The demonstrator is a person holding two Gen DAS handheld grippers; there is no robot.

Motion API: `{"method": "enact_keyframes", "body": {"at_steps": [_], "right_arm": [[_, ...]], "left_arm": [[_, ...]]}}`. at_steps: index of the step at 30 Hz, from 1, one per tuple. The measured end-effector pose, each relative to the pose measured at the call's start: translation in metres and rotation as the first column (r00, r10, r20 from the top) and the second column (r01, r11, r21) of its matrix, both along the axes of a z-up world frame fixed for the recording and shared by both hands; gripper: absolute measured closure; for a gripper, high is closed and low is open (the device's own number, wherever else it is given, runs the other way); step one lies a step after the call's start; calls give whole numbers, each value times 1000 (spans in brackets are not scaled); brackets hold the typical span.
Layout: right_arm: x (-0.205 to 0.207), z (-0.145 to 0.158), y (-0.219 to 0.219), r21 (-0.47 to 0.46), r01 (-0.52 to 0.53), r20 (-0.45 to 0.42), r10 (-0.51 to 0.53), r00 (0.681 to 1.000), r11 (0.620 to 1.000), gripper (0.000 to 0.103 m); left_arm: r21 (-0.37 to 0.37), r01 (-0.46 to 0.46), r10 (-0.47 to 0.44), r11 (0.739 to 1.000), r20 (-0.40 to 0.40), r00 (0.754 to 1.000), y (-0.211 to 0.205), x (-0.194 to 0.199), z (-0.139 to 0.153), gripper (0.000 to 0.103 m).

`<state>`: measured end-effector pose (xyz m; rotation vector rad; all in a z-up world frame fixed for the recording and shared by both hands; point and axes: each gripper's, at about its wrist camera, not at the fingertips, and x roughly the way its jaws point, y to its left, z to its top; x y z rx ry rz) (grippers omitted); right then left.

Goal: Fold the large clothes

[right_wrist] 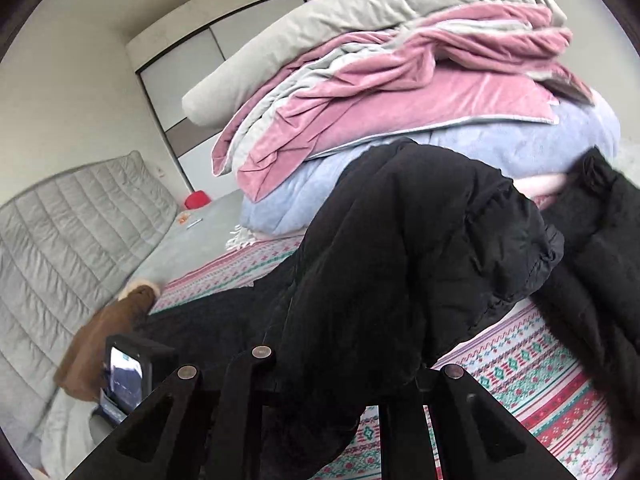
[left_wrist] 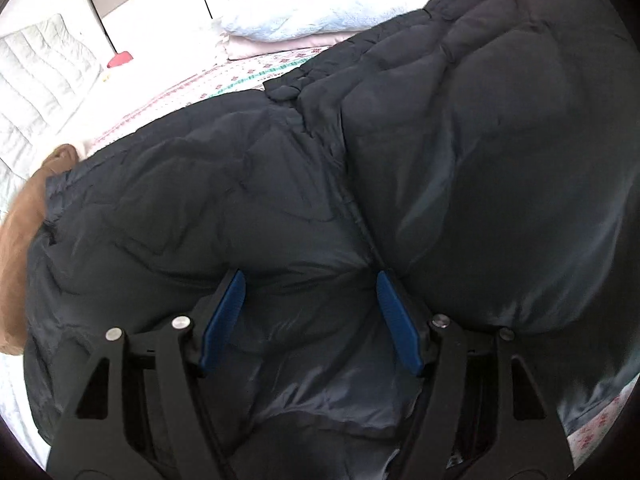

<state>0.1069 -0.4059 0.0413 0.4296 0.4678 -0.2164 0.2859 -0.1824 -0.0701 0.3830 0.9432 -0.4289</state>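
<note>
A large black puffer jacket point(left_wrist: 440, 160) lies spread over the bed and fills most of the left wrist view. My left gripper point(left_wrist: 310, 312) points down onto it, open. Its blue pads point(left_wrist: 224, 320) stand wide apart, with wrinkled jacket fabric between and under them. In the right wrist view, a thick fold of the same jacket point(right_wrist: 420, 260) rises from my right gripper point(right_wrist: 344, 388) and drapes forward. That gripper is shut on the fold, and the fabric hides its fingertips. Another part of the jacket point(right_wrist: 600, 260) lies at the right.
The bed has a pink and green patterned sheet point(right_wrist: 520, 360). Folded grey, pink and blue bedding point(right_wrist: 400, 100) is stacked behind the jacket. A brown fur-trimmed garment point(right_wrist: 104, 340) lies at the left by a grey quilted headboard point(right_wrist: 60, 240). A black device with a small screen point(right_wrist: 124, 376) sits nearby.
</note>
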Motion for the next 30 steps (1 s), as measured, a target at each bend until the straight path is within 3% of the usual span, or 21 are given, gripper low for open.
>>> {"method": "enact_keyframes", "body": {"at_steps": [4, 7, 12, 14, 16, 18, 21, 24, 27, 30], "right_arm": [[0, 4, 2, -5, -8, 17, 8, 1000, 1000, 88], [1, 3, -3, 8, 5, 6, -5, 1000, 1000, 88], [1, -1, -16, 74, 24, -5, -24, 1000, 997, 88], [1, -1, -16, 82, 27, -5, -27, 1000, 996, 88], [0, -1, -16, 73, 25, -3, -25, 1000, 997, 88], [0, -1, -13, 73, 18, -6, -18, 1000, 997, 88], [2, -4, -6, 59, 8, -26, -7, 1000, 998, 88], [2, -2, -1, 27, 3, -22, -2, 1000, 1000, 88], [0, 0, -1, 24, 4, -10, -4, 1000, 1000, 88], [0, 0, -2, 29, 9, -12, -9, 1000, 1000, 88]], "left_arm": [[-51, 8, -10, 999, -47, 999, 13, 5, 8, 35], [-59, 36, -37, 998, -26, 999, 21, -3, 25, 35], [-113, 170, -174, 979, -26, 984, 37, -39, 47, 34], [-86, 228, -231, 970, -27, 973, 37, -58, 42, 34], [2, 264, -264, 965, -15, 965, 28, -74, 26, 34], [40, 282, -281, 959, -29, 959, 18, -81, 8, 34], [75, 280, -276, 957, -54, 960, 6, -82, -8, 34], [62, 291, -287, 955, -62, 956, -1, -73, -8, 34], [22, 286, -284, 958, -71, 956, 9, -56, 5, 34], [-20, 201, -201, 979, -28, 979, 25, -32, 29, 34]]}}
